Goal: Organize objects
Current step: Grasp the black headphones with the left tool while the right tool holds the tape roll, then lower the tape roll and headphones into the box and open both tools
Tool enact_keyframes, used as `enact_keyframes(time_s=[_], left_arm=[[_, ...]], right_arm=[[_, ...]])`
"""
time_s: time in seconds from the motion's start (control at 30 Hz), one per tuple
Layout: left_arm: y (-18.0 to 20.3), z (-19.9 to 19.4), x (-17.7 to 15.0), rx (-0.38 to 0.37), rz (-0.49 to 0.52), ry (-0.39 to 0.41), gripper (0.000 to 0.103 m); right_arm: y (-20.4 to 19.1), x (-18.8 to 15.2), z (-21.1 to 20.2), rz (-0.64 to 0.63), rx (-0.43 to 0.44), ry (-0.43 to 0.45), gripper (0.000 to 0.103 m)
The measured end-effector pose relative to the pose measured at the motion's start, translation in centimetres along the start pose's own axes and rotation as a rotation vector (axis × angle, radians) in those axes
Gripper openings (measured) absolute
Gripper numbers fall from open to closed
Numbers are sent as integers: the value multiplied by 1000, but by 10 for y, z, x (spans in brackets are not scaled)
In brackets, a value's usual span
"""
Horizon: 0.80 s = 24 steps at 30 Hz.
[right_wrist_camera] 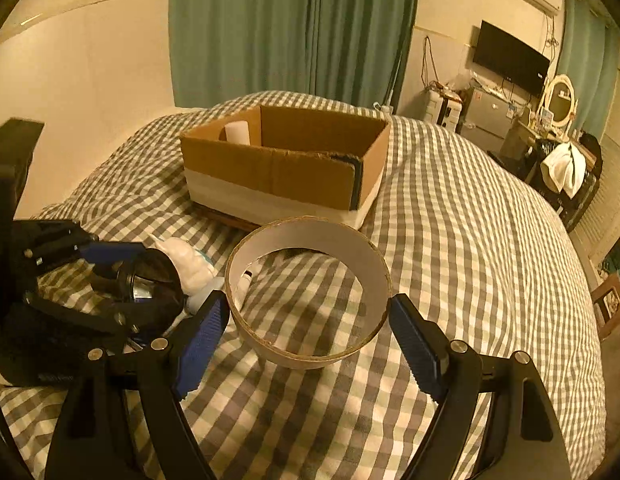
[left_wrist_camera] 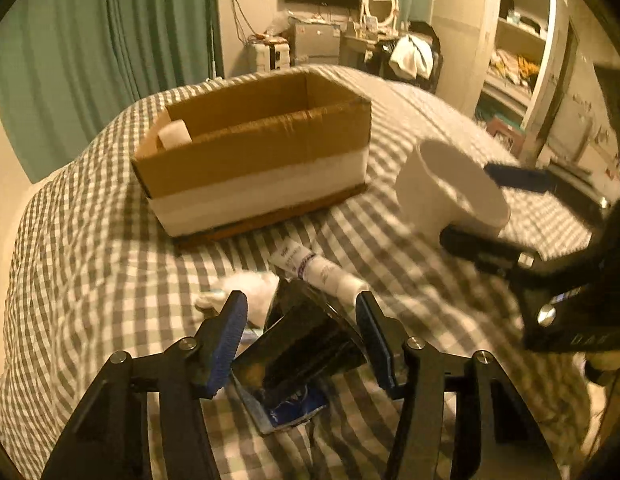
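Left wrist view shows the left gripper (left_wrist_camera: 302,336) with its blue pads spread either side of a shiny black object (left_wrist_camera: 306,344) on the checked bedspread (left_wrist_camera: 90,260); the pads look close to its sides, but I cannot tell whether they press on it yet. Just beyond lie a white tube (left_wrist_camera: 330,276) and a soft white item (left_wrist_camera: 250,288), both loose on the cover. The right gripper (right_wrist_camera: 310,324) is clamped across a white cardboard ring (right_wrist_camera: 310,292), pads against its outer wall, and in the left view that ring (left_wrist_camera: 450,188) appears lifted clear of the bed, to the right of the cardboard box (left_wrist_camera: 254,160). The box (right_wrist_camera: 286,160) sits further back on the bed with its top open; one pale roll (right_wrist_camera: 237,133) stands in its far left corner, and the remainder of the interior visible here looks bare. By my judgement the sorting is at an early stage: one piece is boxed, the ring is in transit, and at least the black object, the tube and the soft item are left to collect.
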<state>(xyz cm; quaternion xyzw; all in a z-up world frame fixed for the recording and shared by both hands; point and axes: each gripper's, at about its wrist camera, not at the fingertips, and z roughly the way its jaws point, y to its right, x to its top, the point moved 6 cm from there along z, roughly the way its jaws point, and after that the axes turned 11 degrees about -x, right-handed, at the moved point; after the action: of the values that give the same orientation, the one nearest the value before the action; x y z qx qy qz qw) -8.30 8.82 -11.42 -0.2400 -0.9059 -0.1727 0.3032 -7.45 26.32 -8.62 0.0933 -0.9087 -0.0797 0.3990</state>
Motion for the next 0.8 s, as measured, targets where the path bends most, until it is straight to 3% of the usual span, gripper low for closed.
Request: enact_keyframes(time_s=[0.1,0.43,0.63,0.8], left_arm=[[-4,-13,17,21,13,38,47],[-29,-21,70,51,27,71,47],[-40,-41,133,55,47,163,47],[-60,-39,186,103,78,225,47]], right_arm=[[-4,8,-4,-18,8,20,82],[-9,53,-6,-70,8,83,82],[-1,96,0,-74,-2,132,82],[10,138,25,-56,-1,143,82]])
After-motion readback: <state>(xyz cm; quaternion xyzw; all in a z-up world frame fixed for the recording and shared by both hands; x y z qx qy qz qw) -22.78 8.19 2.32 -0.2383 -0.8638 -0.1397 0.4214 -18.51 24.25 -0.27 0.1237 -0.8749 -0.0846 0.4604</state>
